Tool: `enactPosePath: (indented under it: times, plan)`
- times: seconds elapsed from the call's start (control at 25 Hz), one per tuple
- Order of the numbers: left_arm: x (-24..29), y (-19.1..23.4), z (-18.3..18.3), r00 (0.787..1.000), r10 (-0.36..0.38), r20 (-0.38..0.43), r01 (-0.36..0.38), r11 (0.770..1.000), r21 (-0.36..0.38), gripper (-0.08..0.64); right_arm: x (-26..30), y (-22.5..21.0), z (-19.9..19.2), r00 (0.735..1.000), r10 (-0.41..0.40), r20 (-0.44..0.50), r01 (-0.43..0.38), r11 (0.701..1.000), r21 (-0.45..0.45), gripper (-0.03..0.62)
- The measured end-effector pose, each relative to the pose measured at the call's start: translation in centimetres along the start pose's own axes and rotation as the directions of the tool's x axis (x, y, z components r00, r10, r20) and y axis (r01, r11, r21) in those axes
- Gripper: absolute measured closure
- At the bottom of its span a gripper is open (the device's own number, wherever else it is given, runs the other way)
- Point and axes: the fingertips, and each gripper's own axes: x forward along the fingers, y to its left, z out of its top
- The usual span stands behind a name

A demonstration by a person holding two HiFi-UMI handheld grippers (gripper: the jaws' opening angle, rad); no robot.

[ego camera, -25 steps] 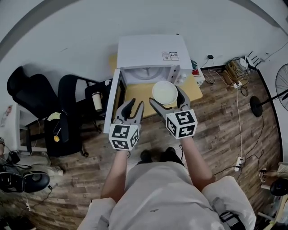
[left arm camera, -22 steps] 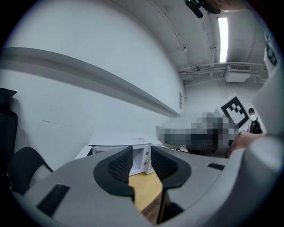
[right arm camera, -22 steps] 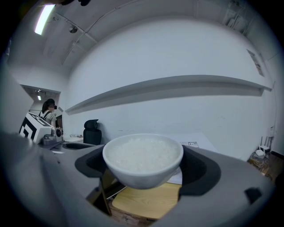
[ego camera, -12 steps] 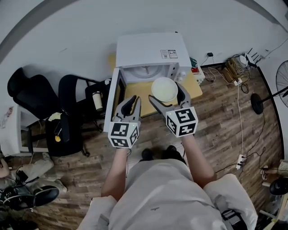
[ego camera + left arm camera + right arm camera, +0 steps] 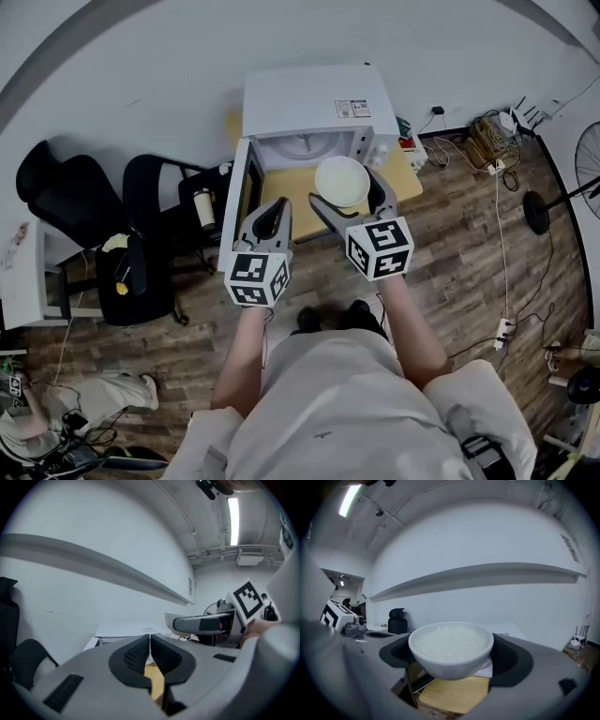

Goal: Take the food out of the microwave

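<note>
— What's the room like?
— Wood-plank floor (image 5: 469, 253), plain white wall (image 5: 141, 56). A small yellow-topped bench (image 5: 291, 192) stands against the wall and carries a white microwave (image 5: 314, 103), its door (image 5: 236, 202) swung open to the left. Two black chairs (image 5: 75, 192) stand left of it, and cables (image 5: 492, 159) lie on the floor at the right.
— Any writing?
— A label (image 5: 354, 114) on the microwave's top, too small to read. Each claw bears a cube (image 5: 256, 278) of black-and-white square markers, with no words.
— Where's the food?
— In a white bowl (image 5: 451, 663) of rice (image 5: 452, 641), outside the microwave, in front of its open mouth and above the bench. The right claw (image 5: 345, 190) holds it, one jaw pressed to each side.
— And the other?
— The left claw (image 5: 150, 641) is drawn in narrow. Its jaws have just been closing, the pads have met, and nothing is between them. It hangs near the open door, apart from the bowl.
— Do the views differ?
— Only the head view shows the floor and chairs. The right gripper view shows the rice filling the bowl and a long ledge (image 5: 487, 576) along the wall. The left gripper view shows a ceiling light strip (image 5: 233, 515) and the right claw from the side.
</note>
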Motion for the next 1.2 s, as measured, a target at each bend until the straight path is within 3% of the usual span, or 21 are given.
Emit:
enactPosePath:
  times: [1.2]
  plan:
    - [0.70,-0.36,-0.56,1.000,-0.008,-0.017,0.007,1.000,-0.008,0.546,0.10,-0.58,-0.50,1.000,0.011,0.004,-0.011,1.000,0.007,0.103]
